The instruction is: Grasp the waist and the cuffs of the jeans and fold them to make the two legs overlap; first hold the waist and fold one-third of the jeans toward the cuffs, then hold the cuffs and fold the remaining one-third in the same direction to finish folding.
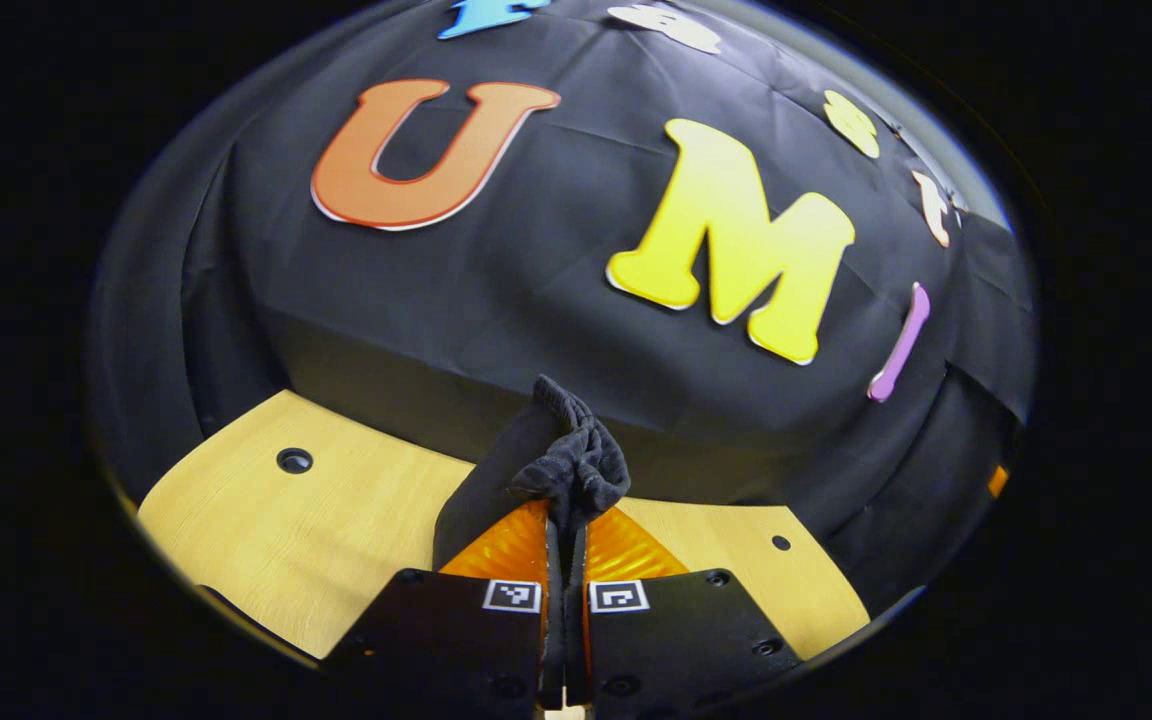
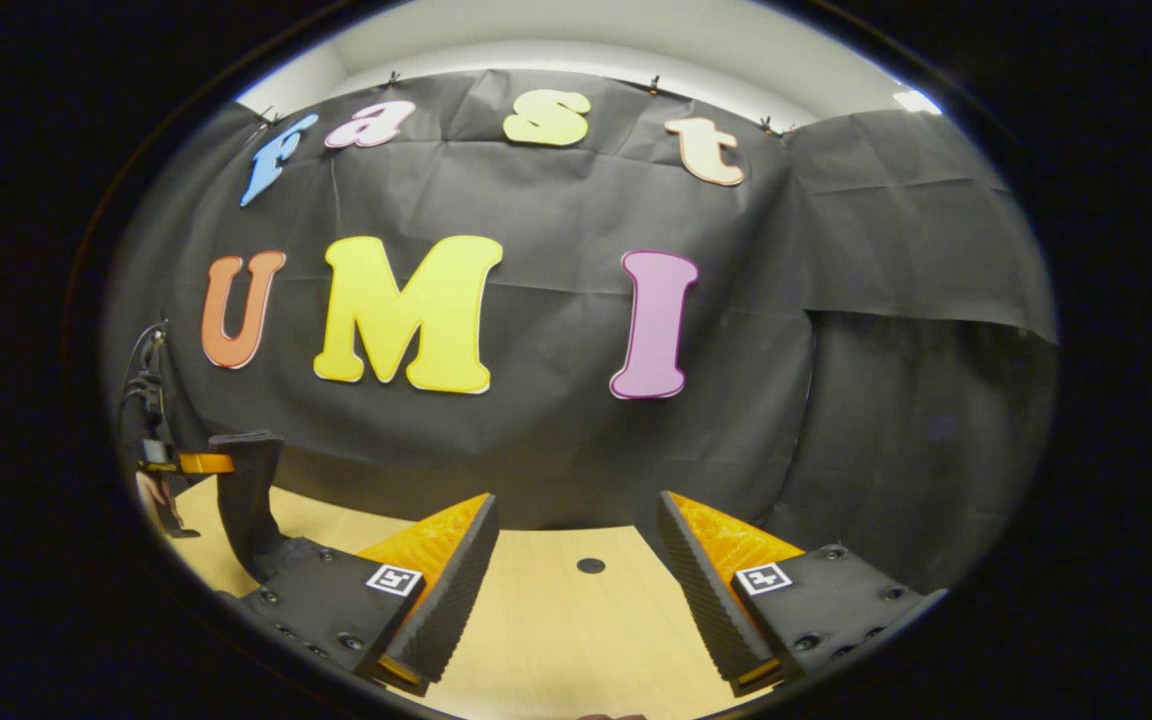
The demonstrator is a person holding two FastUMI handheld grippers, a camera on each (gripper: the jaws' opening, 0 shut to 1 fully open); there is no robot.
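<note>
The left claw [image 1: 566,540] is pinching a bunched edge of the jeans [image 1: 576,465] above the desk [image 1: 316,530]; the right claw [image 2: 576,560] is gaping empty, so folding is looking barely underway.

Black cloth wall [image 2: 556,420] behind light wood table [image 2: 556,620] w/ round holes; pale ceiling [image 2: 576,40].

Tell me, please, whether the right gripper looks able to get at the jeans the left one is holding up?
Probably yes. The right gripper is open with bare table between its fingers, and the jeans hang from the left gripper off to its left, with nothing between them.
</note>
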